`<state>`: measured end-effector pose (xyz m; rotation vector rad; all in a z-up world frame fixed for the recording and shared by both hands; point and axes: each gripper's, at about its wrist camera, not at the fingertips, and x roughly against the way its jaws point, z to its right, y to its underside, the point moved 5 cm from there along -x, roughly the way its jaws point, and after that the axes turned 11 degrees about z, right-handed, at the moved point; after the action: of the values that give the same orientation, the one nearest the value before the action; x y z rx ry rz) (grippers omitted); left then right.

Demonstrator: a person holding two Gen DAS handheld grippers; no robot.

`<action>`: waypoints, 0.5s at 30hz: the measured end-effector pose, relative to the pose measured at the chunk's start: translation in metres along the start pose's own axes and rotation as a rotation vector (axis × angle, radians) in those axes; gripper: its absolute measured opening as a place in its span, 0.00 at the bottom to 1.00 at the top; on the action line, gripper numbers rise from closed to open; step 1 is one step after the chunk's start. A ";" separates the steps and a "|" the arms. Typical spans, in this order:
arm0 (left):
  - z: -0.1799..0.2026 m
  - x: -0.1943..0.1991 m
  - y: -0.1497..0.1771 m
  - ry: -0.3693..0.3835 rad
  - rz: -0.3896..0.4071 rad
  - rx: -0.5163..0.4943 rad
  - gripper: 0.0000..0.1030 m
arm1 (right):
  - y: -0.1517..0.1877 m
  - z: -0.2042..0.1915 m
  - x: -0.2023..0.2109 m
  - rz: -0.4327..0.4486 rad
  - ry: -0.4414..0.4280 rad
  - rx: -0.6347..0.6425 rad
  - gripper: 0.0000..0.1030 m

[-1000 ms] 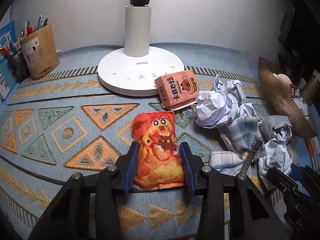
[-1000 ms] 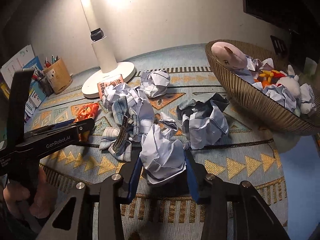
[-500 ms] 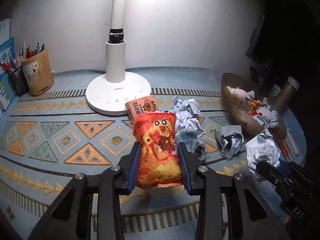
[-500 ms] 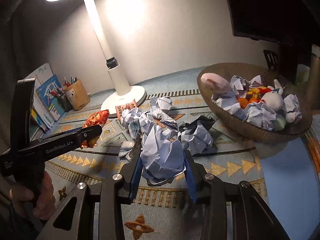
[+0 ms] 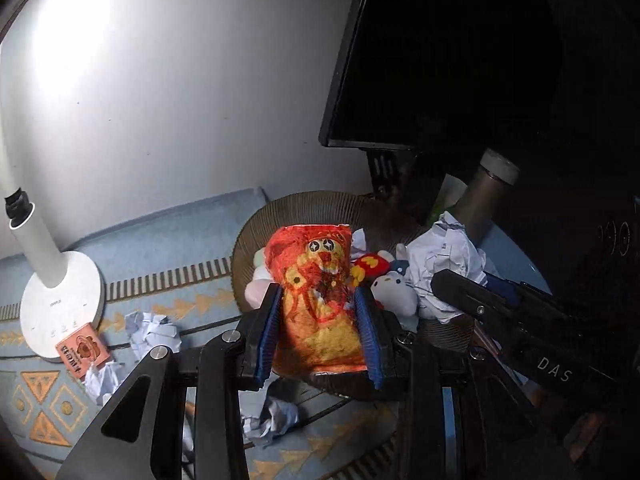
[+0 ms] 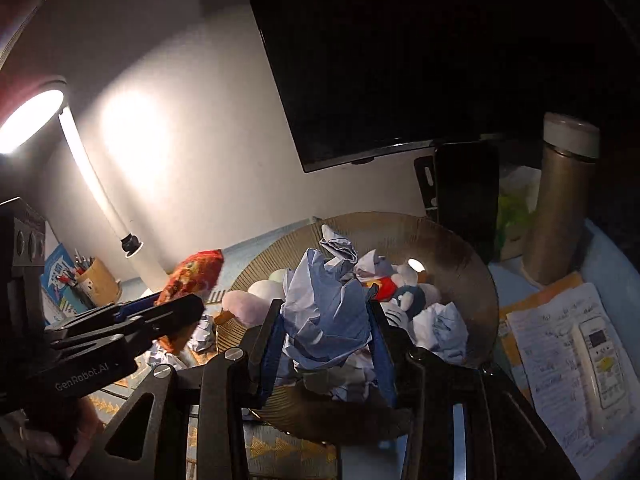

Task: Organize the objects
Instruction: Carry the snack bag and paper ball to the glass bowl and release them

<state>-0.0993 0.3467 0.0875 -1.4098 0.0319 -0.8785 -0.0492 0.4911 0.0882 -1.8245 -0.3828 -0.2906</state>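
Orange snack bag (image 5: 316, 300) clamped in left claw (image 5: 318, 330) | right claw (image 6: 326, 346) grips paper ball (image 6: 326, 312) (crumpled)

Basket (image 6: 460, 256) crowded; monitor (image 6: 380, 60) overhead

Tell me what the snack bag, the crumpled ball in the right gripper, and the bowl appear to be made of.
Snack bag: looks like printed plastic film, glossy, wrinkling between the left gripper pads.
Crumpled ball: paper, matte white-blue, with sharp creases and folds.
Bowl: ribbed brown wall with a bright highlight; possibly lacquered wood, plastic or metal, which the views leave open.
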 end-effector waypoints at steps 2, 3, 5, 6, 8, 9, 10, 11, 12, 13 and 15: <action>0.005 -0.014 -0.002 0.027 0.000 0.002 0.32 | -0.007 0.010 -0.012 -0.001 -0.012 -0.014 0.38; 0.006 -0.020 -0.002 0.028 -0.005 0.007 0.32 | -0.010 0.015 -0.018 -0.009 -0.005 -0.013 0.38; 0.006 -0.031 -0.003 0.026 -0.009 0.013 0.32 | -0.013 0.022 -0.030 -0.023 -0.007 -0.031 0.38; 0.005 -0.036 -0.004 0.026 -0.010 0.014 0.32 | -0.013 0.025 -0.035 -0.031 -0.003 -0.037 0.38; 0.003 -0.043 -0.005 0.010 -0.007 0.005 0.32 | -0.014 0.030 -0.044 -0.042 0.004 -0.039 0.38; 0.003 -0.046 -0.005 0.003 -0.005 -0.005 0.32 | -0.014 0.031 -0.047 -0.043 0.009 -0.038 0.38; 0.003 -0.049 -0.005 -0.004 -0.007 -0.017 0.33 | -0.014 0.032 -0.050 -0.043 0.015 -0.034 0.38; 0.002 -0.050 -0.005 -0.008 -0.005 -0.026 0.37 | -0.013 0.032 -0.053 -0.044 0.023 -0.030 0.38; 0.001 -0.051 -0.005 -0.009 -0.005 -0.028 0.43 | -0.012 0.033 -0.056 -0.048 0.026 -0.028 0.38; -0.001 -0.052 -0.005 -0.007 -0.009 -0.023 0.57 | -0.011 0.033 -0.058 -0.054 0.025 -0.029 0.42; -0.007 -0.049 -0.007 -0.008 0.003 0.003 0.67 | -0.009 0.037 -0.063 -0.070 0.028 -0.038 0.58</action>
<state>-0.1404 0.3678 0.0689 -1.4104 0.0269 -0.8702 -0.1104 0.5216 0.0613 -1.8449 -0.4247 -0.3744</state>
